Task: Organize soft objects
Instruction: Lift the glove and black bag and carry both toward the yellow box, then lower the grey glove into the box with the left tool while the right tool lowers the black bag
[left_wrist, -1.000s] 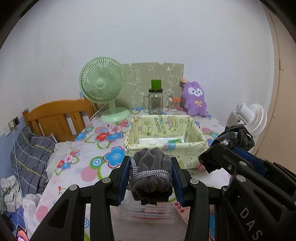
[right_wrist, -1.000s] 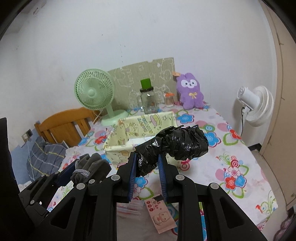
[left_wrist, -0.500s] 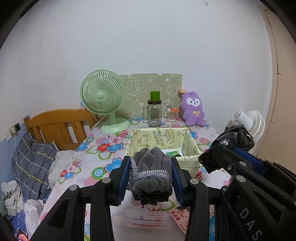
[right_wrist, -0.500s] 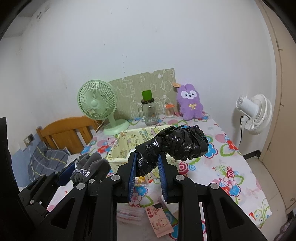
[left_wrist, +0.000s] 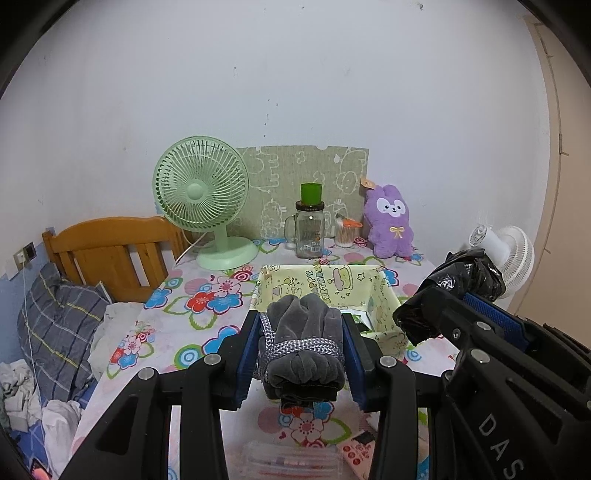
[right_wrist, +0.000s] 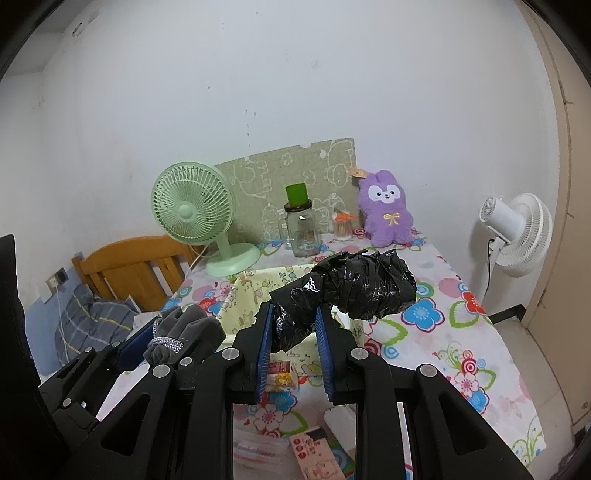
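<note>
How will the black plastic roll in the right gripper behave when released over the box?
Black plastic roll: crinkled film, probably light and slippery. It overhangs the right gripper sideways yet holds shape, so fairly firm. Roundish, it may roll in the yellow box.

L gripper (left_wrist: 301, 345) & R gripper (right_wrist: 293, 338), fingers clamped, side by side.

Flowered table (left_wrist: 207, 332): yellow box (left_wrist: 384, 295), green fan (left_wrist: 201, 199), jar (left_wrist: 309, 230), perhaps cards (right_wrist: 314, 458).
</note>
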